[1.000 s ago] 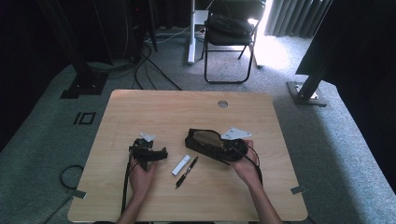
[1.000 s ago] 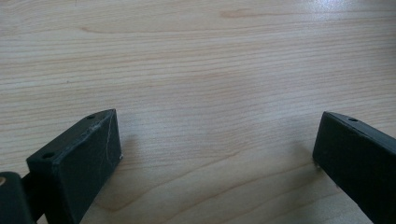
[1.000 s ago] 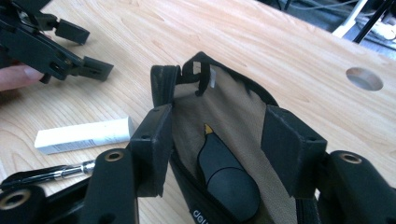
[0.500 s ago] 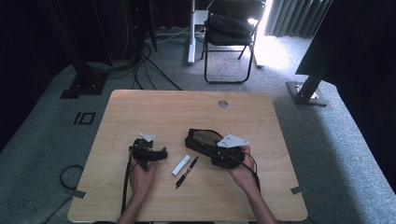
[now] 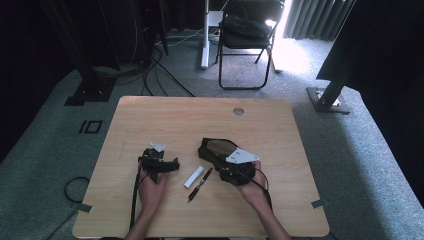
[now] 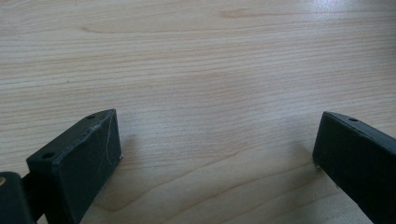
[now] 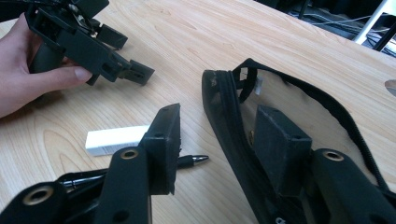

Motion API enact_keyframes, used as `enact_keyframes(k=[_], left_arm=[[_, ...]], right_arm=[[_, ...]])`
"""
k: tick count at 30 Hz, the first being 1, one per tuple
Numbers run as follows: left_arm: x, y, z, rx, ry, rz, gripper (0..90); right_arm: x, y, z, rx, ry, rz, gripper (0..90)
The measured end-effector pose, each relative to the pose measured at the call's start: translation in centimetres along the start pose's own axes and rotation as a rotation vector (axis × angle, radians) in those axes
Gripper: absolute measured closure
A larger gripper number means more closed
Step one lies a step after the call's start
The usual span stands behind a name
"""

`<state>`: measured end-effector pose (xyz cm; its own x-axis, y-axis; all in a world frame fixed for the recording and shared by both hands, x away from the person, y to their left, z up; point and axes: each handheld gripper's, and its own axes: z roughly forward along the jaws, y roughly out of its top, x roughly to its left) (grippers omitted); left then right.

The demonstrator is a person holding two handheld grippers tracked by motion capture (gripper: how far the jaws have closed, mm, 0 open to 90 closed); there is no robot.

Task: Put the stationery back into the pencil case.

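A black zip pouch (image 5: 214,146) lies open at mid-table. My right gripper (image 5: 221,162) is at its near end. In the right gripper view the right gripper (image 7: 219,114) straddles the pouch's zipped rim (image 7: 223,100), one jaw inside the pouch and the other outside, clear of the fabric. The jaws have just been closing and stand open. A black pen (image 5: 199,184) and a white eraser (image 5: 194,176) lie left of the pouch; the pen's tip (image 7: 192,160) and the eraser (image 7: 114,140) sit by the outer jaw. My left gripper (image 5: 172,165) rests open over bare wood (image 6: 215,140).
The wooden table (image 5: 280,130) has a round cable hole (image 5: 238,111) at its far edge. The person's left hand (image 7: 28,79) holds the left gripper (image 7: 133,56) beside the eraser. A folding chair (image 5: 245,35) and floor cables stand beyond the table.
My right gripper has shifted left along the pouch toward the pen and eraser, and its jaws have narrowed around the pouch's rim. The left gripper has stayed put.
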<state>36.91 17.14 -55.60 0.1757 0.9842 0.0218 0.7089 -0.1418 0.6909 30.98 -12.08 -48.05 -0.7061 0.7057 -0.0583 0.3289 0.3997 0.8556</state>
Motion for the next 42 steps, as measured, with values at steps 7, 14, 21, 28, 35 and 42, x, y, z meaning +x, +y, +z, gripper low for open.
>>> enact_keyframes(k=[7,14,21,28,35,42], left_arm=[[0.0,0.0,0.0,-0.001,0.000,-0.001,1.3],[0.0,0.0,0.0,-0.001,0.000,-0.001,1.2],[0.0,0.0,0.0,-0.001,0.000,-0.001,1.3],[0.0,0.0,0.0,-0.001,0.000,0.000,1.3],[0.0,0.0,0.0,0.000,0.000,0.000,1.2],[0.0,0.0,0.0,0.000,0.000,0.000,1.2]], right_arm=[[1.0,-0.2,0.8,0.013,0.011,-0.004,53.5],[2.2,-0.5,1.8,0.035,0.021,-0.024,54.8],[3.0,-0.8,2.7,0.051,0.029,-0.020,53.1],[3.4,-1.4,3.6,0.082,0.023,-0.003,45.8],[4.4,-2.1,4.8,0.115,0.022,-0.016,39.8],[5.0,-2.7,6.2,0.153,0.008,-0.019,37.5]])
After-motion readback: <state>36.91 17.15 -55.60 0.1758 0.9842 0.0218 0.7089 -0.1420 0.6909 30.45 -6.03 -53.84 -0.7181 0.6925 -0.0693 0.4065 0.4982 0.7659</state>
